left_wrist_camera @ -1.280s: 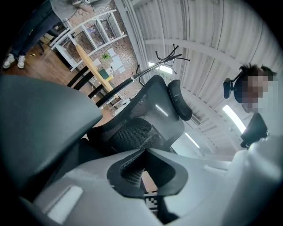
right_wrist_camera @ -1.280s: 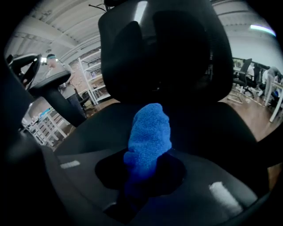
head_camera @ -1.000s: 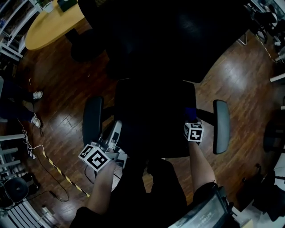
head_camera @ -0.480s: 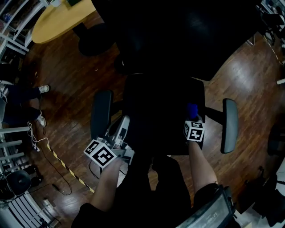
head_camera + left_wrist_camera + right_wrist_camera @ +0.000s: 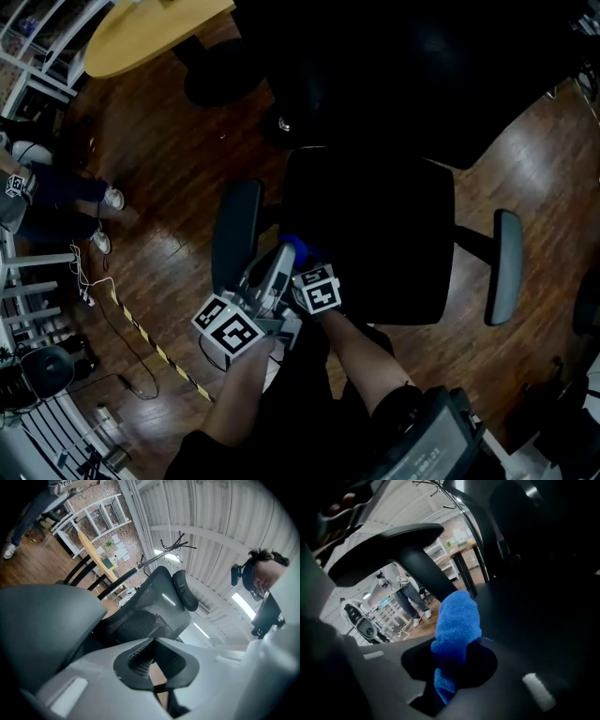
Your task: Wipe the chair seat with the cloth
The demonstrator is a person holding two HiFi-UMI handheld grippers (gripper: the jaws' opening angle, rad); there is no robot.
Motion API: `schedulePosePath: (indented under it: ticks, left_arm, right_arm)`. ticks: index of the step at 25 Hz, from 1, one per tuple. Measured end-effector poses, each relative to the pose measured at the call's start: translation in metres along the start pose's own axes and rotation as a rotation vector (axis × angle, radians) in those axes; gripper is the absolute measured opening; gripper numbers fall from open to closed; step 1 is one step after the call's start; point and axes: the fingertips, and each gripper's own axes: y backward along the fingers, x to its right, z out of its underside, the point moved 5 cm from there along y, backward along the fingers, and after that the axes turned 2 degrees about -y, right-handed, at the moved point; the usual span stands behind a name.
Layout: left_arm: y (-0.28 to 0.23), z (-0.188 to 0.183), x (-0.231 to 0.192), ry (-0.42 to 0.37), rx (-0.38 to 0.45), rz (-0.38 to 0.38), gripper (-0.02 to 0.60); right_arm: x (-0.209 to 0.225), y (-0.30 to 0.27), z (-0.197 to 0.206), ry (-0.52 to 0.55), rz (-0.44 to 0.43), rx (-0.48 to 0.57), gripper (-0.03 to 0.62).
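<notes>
A black office chair stands below me; its seat [image 5: 375, 234] lies between a grey left armrest [image 5: 235, 234] and a right armrest [image 5: 507, 267]. My right gripper [image 5: 301, 260] is shut on a blue cloth [image 5: 292, 246] at the seat's left front edge. In the right gripper view the blue cloth [image 5: 457, 625] bulges out between the jaws over the dark seat [image 5: 525, 616], under the armrest [image 5: 389, 538]. My left gripper [image 5: 280, 258] hovers beside the left armrest, close to the right one. Its jaws [image 5: 153, 641] are shut on nothing, facing the mesh backrest [image 5: 150, 602].
A second dark chair [image 5: 394, 56] stands just behind this one. A yellow wooden table [image 5: 150, 33] is at the top left. A person's feet [image 5: 105, 199] are at the left. Cables and striped tape [image 5: 150, 347] lie on the wood floor.
My right gripper has carried the blue cloth across the seat from its right side to its left front edge. The left gripper has stayed by the left armrest.
</notes>
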Motion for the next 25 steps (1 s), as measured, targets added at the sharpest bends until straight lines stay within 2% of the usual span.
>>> schedulePosePath:
  ticks: [4, 9, 13, 18, 21, 25]
  left_arm:
    - [0.002, 0.001, -0.003, 0.005, 0.001, -0.004, -0.006]
    - [0.000, -0.002, -0.004, 0.008, -0.006, 0.001, -0.006]
    - [-0.006, -0.001, -0.006, 0.005, -0.015, 0.005, -0.006]
    - [-0.015, 0.001, -0.006, -0.002, -0.018, 0.016, -0.006]
    - [-0.017, 0.000, -0.003, 0.001, -0.019, 0.023, -0.006]
    - [-0.018, -0.001, -0.002, 0.005, -0.018, 0.025, -0.006]
  right_arm:
    - [0.008, 0.005, 0.010, 0.041, 0.029, -0.002, 0.075]
    - [0.058, 0.040, 0.021, 0.017, 0.138, 0.003, 0.075]
    - [0.125, 0.102, 0.040, -0.019, 0.289, 0.007, 0.075]
    - [0.213, 0.217, 0.069, -0.134, 0.577, 0.029, 0.075]
    - [0.244, 0.276, 0.077, -0.156, 0.729, 0.052, 0.075]
    - [0.256, 0.293, 0.083, -0.187, 0.763, 0.068, 0.075]
